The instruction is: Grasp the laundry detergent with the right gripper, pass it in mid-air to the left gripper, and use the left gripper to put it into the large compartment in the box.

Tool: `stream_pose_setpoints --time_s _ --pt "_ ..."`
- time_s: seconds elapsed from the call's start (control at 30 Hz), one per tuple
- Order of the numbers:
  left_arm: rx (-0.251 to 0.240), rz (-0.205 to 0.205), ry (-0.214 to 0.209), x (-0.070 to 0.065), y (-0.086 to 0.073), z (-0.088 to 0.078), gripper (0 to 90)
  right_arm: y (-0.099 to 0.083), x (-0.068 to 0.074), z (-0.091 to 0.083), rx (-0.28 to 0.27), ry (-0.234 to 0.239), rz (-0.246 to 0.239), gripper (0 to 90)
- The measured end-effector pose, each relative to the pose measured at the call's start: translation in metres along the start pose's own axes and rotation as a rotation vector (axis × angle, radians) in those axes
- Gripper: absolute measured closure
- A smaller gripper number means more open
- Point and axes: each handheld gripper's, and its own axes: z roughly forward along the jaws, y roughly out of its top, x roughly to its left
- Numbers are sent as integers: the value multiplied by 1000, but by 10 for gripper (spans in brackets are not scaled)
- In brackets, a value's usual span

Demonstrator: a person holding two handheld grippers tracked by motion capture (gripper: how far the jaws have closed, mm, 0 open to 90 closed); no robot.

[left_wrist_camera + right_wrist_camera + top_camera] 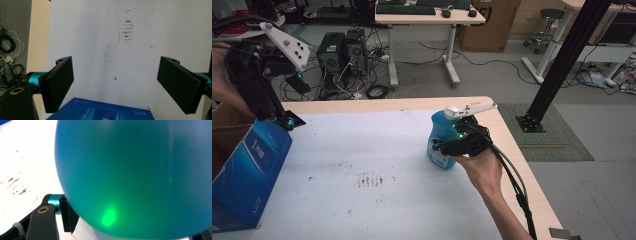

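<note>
A blue plastic bottle (439, 131) with a white label stands upright on the white mat (362, 150), near the table's right edge. My right gripper (443, 145) reaches it from the right, with the bottle between its jaws. In the right gripper view the bottle (135, 177) looms very close; the one jaw I can see lies against its wall and the other is hidden. My left gripper (287, 122) hangs at the far left, over the top edge of a blue carton (254, 170). Its jaws stand wide open (116, 82) with nothing between them, above the carton (105, 113).
An open cardboard box (224, 127) sits at the far left behind the blue carton. Brown smudges (369, 180) mark the middle of the mat. The table's wooden right edge (522, 165) runs close to the bottle. Beyond the table are desks, computers and cables on the floor.
</note>
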Motion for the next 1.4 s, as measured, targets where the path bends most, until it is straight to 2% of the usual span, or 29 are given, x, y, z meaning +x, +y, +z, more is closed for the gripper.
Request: stream_pose_setpoints --time_s 0.27,0.37,0.8,0.9,1.23,1.4 --pt "4 -2 -3 0 0 0 139 0 -1 0 -5 7 2 329" --pt "-10 -7 -2 0 0 -1 139 0 -1 0 2 10 1 336" --pt "5 -3 2 -1 -1 -1 139 -1 -1 4 4 16 5 393" --pt "0 -3 3 -1 -1 -1 139 -1 -2 4 2 10 -2 427" --pt "-2 -1 1 -2 0 -1 139 -2 -1 3 -2 7 -27 463" --pt "-17 -3 -4 -3 1 -3 139 1 3 -3 2 36 -49 465"
